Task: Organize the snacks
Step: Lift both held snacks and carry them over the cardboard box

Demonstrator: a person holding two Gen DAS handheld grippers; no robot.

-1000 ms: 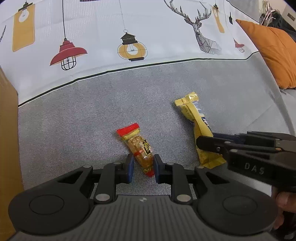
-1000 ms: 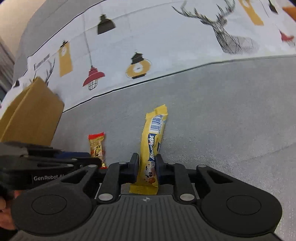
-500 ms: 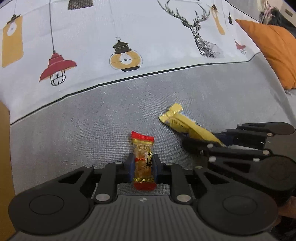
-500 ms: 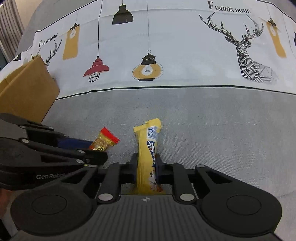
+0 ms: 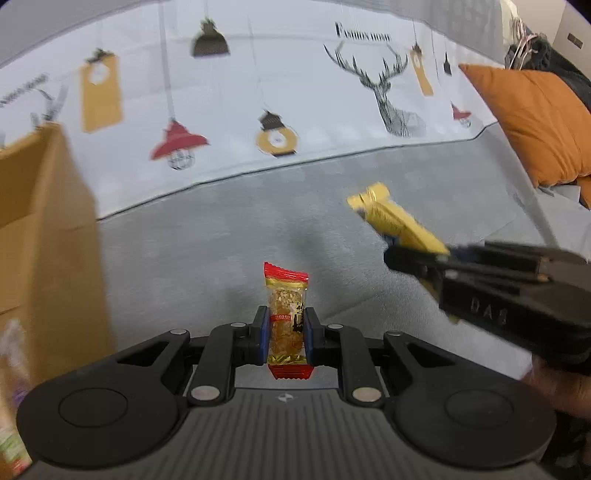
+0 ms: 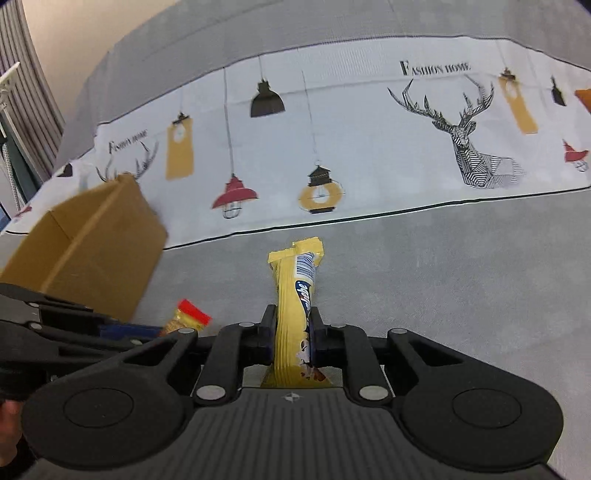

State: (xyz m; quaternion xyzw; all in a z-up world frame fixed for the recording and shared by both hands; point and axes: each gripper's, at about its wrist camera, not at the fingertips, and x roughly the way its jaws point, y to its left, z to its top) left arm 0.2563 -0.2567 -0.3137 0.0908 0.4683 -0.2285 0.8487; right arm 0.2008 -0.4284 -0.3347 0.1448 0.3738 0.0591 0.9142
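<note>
wrist views: low, forward over sofa [image 5: 221, 240] | shared: cardboard box [image 6: 92, 251]

A grey sofa seat [image 6: 461, 266] fills the lower half of both views. Over its backrest lies a white cloth [image 6: 369, 147] printed with hanging lamps, yellow tags and line-drawn deer heads, with the words "Fashion home"; its lower hem runs along the back edge of the seat. An orange cushion [image 5: 532, 122] leans at the right end of the sofa, dark clothes [image 5: 554, 62] behind it. At the far left are grey curtain folds [image 6: 33, 92] and a pale wall [image 6: 92, 26].
</note>
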